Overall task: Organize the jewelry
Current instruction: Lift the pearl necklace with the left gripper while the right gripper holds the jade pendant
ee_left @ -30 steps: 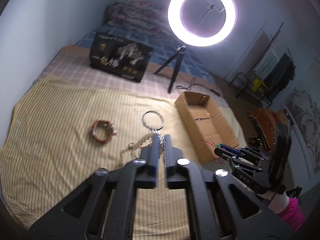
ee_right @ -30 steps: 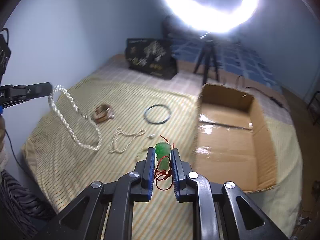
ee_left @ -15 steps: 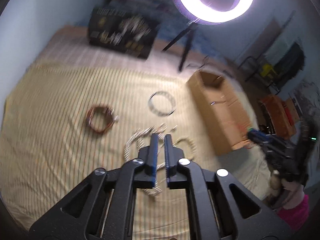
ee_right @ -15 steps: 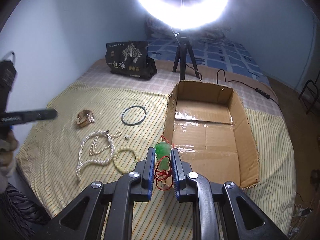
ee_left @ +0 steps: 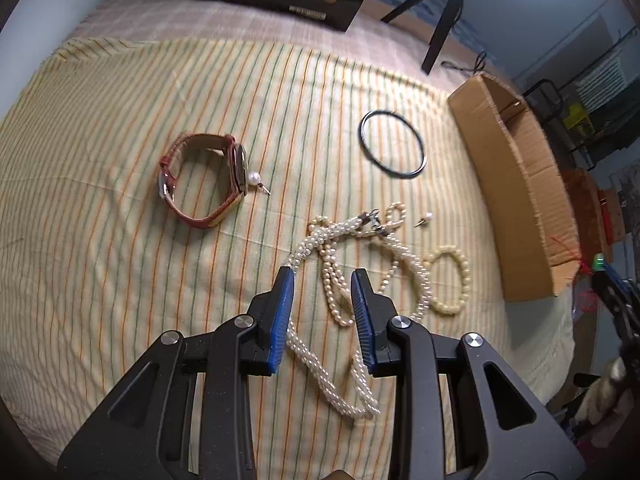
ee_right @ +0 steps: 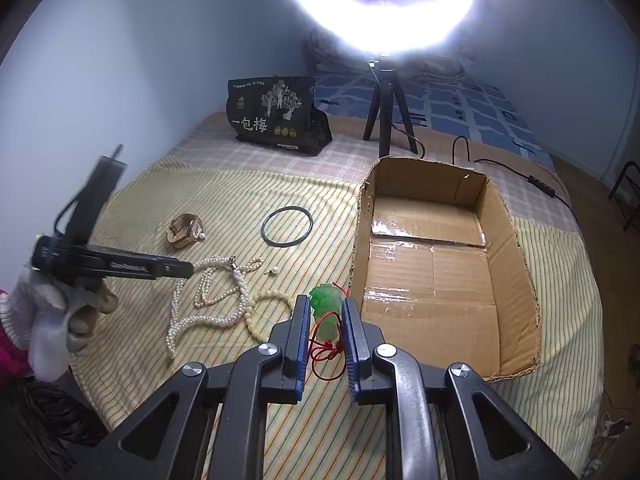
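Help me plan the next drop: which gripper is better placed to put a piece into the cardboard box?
Right. The right gripper is shut on the green pendant just beside the cardboard box. The left gripper, jaws opening, grips nothing, hovering over the pearl necklace on the striped cloth, farther away.

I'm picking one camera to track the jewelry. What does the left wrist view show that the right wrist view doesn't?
Only the left wrist view: the watch's red strap in detail and the left hand-held gripper, jaws opening, astride the pearl necklace.

Only the right wrist view: the cardboard box's bare floor, and the green pendant clamped by the right hand-held gripper.

Both: necklace, bead bracelet, black ring, loose pearl earring, black bag.
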Tool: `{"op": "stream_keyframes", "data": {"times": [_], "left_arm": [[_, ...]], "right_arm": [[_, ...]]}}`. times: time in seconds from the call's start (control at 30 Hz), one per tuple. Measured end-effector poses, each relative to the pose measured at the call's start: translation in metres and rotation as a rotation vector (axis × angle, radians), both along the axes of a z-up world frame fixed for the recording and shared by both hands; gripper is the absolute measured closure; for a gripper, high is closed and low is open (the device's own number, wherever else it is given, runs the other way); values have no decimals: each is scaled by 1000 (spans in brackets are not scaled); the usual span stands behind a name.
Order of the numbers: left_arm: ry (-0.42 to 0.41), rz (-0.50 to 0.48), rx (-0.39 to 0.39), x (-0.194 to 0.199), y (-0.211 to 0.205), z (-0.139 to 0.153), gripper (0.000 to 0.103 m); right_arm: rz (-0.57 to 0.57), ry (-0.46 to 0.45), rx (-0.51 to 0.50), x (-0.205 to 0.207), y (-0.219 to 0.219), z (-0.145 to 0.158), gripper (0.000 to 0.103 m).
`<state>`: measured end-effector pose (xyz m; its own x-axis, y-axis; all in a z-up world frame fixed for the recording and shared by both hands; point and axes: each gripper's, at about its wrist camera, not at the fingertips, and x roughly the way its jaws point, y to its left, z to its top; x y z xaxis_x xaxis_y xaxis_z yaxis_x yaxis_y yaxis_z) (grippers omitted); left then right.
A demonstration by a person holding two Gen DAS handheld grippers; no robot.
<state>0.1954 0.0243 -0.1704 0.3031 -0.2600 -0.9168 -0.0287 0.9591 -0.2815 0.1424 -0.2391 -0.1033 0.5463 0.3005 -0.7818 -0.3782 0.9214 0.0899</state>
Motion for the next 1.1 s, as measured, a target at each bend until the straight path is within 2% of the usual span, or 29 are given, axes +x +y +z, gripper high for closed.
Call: {"op": "stream_keyframes", "data": {"times": [0.37, 0.53, 0.63, 0.67, 0.73, 0.9, 1.1], "left_arm": [[35, -34, 157, 8, -3, -21, 74], [14, -52, 169, 14, -6, -28, 75], [-24, -75, 197, 14, -12, -30, 87], [-30, -78, 195, 14, -12, -29, 95], [-30, -68, 183, 15, -13, -29, 97], [-43, -30, 102, 10, -4, -13, 97], [-134, -6, -29, -7, 6, 36, 97]], "right_arm": [[-1, 28, 16, 4, -5, -5, 89], [-8, 24, 16, 4, -6, -5, 89], [-16, 25, 11, 6, -7, -5, 89], [-21, 24, 8, 7, -8, -5, 89], [-27, 19, 8, 6, -8, -2, 89], [-34, -1, 7, 3, -9, 6, 89], [-53, -8, -10, -2, -16, 9, 89]]}}
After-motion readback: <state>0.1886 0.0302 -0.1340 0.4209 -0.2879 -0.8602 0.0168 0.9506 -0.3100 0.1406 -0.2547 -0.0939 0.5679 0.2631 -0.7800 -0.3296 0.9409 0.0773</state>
